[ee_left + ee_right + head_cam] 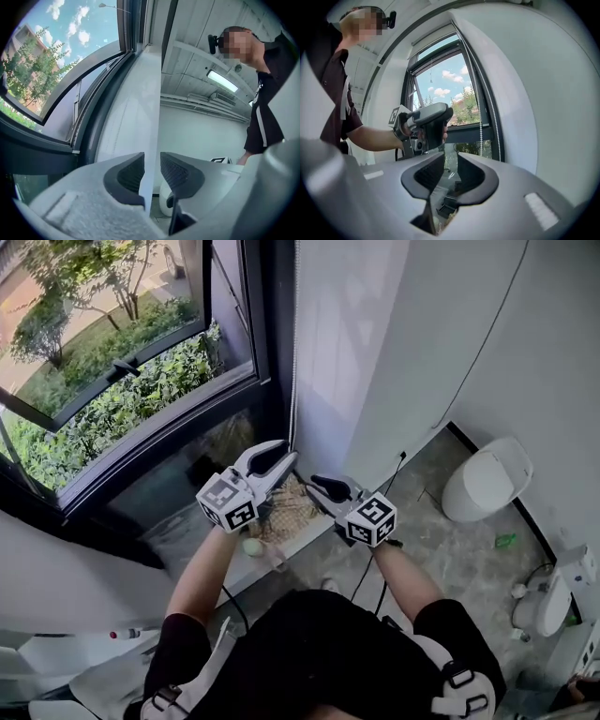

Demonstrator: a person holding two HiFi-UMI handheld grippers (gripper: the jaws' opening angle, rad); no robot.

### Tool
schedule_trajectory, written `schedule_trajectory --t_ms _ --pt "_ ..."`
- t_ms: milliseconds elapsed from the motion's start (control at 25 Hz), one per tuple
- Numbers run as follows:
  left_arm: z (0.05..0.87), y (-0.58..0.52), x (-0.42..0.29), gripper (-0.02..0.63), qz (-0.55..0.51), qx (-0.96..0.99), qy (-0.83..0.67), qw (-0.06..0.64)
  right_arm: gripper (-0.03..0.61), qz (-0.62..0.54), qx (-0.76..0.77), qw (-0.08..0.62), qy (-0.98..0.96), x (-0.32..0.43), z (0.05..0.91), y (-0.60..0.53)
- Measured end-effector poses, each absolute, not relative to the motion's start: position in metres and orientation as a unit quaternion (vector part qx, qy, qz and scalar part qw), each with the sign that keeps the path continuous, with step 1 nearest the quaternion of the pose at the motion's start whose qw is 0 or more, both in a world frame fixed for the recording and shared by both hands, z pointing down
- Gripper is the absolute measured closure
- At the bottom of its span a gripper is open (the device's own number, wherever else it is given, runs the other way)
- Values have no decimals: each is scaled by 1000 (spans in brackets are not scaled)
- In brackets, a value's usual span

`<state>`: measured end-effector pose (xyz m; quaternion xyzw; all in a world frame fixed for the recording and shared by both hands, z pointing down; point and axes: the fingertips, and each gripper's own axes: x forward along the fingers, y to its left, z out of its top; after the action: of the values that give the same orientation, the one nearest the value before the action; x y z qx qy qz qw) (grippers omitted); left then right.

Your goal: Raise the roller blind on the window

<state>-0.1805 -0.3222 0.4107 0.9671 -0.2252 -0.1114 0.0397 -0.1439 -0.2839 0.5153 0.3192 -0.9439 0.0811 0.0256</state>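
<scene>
The bead chain (293, 352) of the roller blind hangs down the dark window frame (267, 324) beside the white wall. My left gripper (289, 452) stands open with its tips right at the chain's lower part. In the left gripper view its jaws (152, 161) are apart with only the pale wall edge behind the gap; I cannot tell if the chain runs through it. My right gripper (314, 484) sits just right of the left one, open and empty (451, 161). From it I see the chain (490, 122) and the left gripper (426, 119). No blind fabric covers the glass.
A tilted window sash (122, 371) opens onto shrubs. On the sill (187, 531) below the grippers lie a tangle of netting (291, 512) and a small pale ball (253, 547). A white toilet (486, 479), a green bottle (505, 540) and a black cable (375, 568) are on the floor at right.
</scene>
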Motion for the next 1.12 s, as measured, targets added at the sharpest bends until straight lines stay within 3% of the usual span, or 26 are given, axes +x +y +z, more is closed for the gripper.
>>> schedule_trajectory --t_ms 760,1120 --pt "433 -276 -237 503 -139 953 -258 77 535 110 364 -42 -924 -138 503 -262" --pt "429 -254 -229 503 -138 940 -308 57 549 94 322 -57 -940 -126 485 -240"
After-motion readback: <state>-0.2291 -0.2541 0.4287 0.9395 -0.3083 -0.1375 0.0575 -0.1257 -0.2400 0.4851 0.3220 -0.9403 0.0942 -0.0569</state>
